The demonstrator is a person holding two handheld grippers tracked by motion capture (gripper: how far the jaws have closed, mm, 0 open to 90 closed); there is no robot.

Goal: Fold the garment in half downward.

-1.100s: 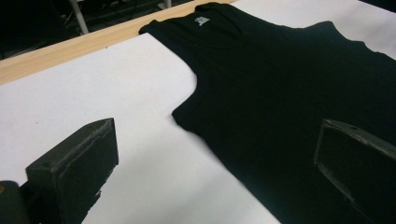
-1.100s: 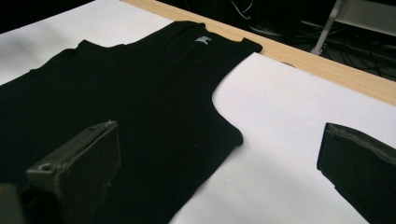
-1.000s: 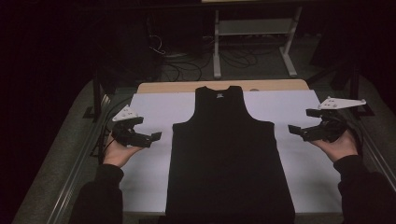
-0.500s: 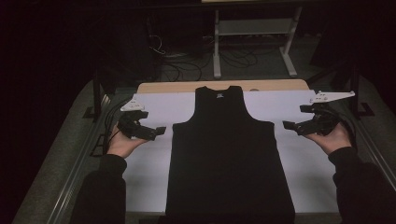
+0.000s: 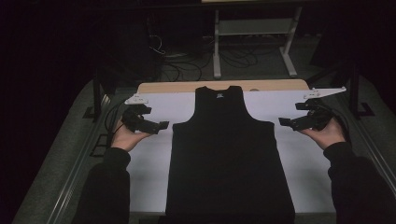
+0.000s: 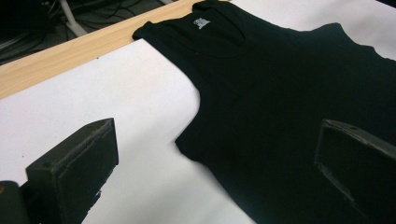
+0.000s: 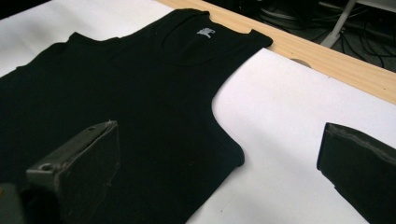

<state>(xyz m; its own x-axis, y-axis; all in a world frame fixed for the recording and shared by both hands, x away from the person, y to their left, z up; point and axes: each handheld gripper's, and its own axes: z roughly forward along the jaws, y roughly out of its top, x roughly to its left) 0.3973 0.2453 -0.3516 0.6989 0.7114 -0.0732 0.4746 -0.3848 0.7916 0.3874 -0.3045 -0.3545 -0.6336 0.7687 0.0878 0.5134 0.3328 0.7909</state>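
A black sleeveless top (image 5: 227, 149) lies flat on the white table sheet (image 5: 149, 163), neck toward the far edge, with a small pale label inside the collar (image 6: 201, 22) (image 7: 205, 32). My left gripper (image 5: 161, 125) hovers just left of the top's left armhole corner (image 6: 184, 140), jaws wide apart and empty. My right gripper (image 5: 283, 122) hovers just right of the opposite armhole corner (image 7: 236, 156), also open with nothing between its jaws. The left gripper (image 6: 210, 163) straddles the armhole edge in its own view; the right gripper (image 7: 219, 168) does likewise.
A wooden strip (image 5: 187, 87) runs along the table's far edge. Beyond it stand a metal-legged frame (image 5: 252, 42) and loose cables (image 5: 187, 60) on the dark floor. Metal rails (image 5: 84, 158) flank the table's left and right sides.
Both hands have moved forward and inward, bringing each gripper close to the top's armhole corners. The top has not moved.
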